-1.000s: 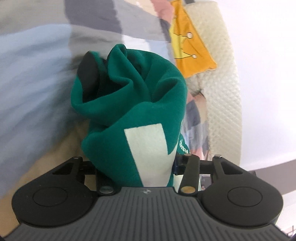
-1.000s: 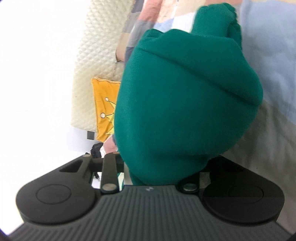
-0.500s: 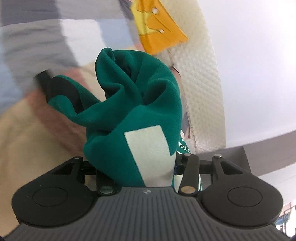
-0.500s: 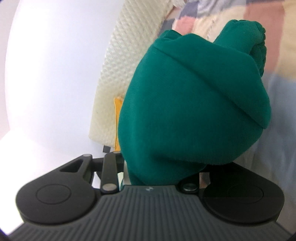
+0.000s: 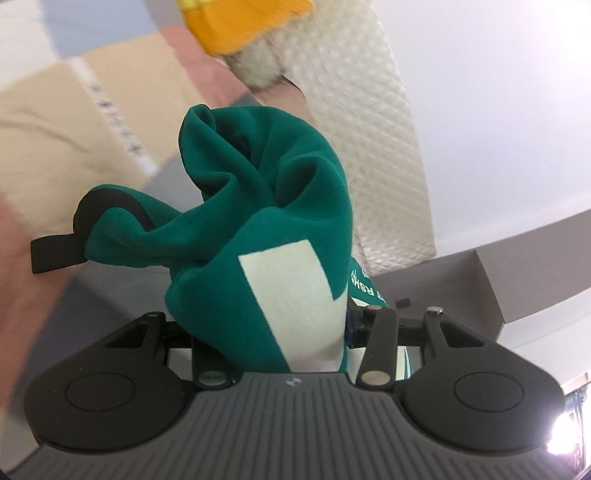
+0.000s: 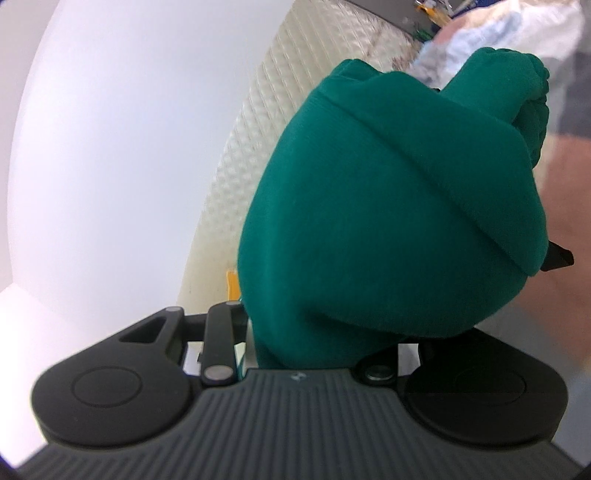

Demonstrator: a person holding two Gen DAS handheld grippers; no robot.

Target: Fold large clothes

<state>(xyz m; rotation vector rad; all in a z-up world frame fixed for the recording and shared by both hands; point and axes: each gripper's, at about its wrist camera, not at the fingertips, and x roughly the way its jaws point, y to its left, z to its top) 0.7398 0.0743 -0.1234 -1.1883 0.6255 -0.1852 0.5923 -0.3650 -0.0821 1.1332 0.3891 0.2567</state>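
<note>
A dark green garment (image 5: pixel 207 229) with a broad white stripe (image 5: pixel 295 295) and small white lettering is bunched up in the left wrist view. My left gripper (image 5: pixel 269 236) is shut on it, and the cloth hides the fingertips. A black edge (image 5: pixel 55 254) sticks out at the bundle's left; I cannot tell whether it is trim or a finger. In the right wrist view the same green garment (image 6: pixel 369 258) bulges over my right gripper (image 6: pixel 388 206), which is shut on it with its fingers covered. Both bundles hang lifted off the bed.
A patchwork bedspread (image 5: pixel 74 122) in beige, pink and grey lies below on the left. An orange cushion (image 5: pixel 240 22) leans on a cream quilted headboard (image 5: pixel 369 110). Behind are a white wall (image 6: pixel 110 147) and a grey ledge (image 5: pixel 443 280). The quilted headboard (image 6: pixel 251 129) also rises beside the right bundle.
Both grippers have risen and swung along the bed with the green garment still clamped. The view has slid off the blue bedspread patches toward the headboard and wall.
</note>
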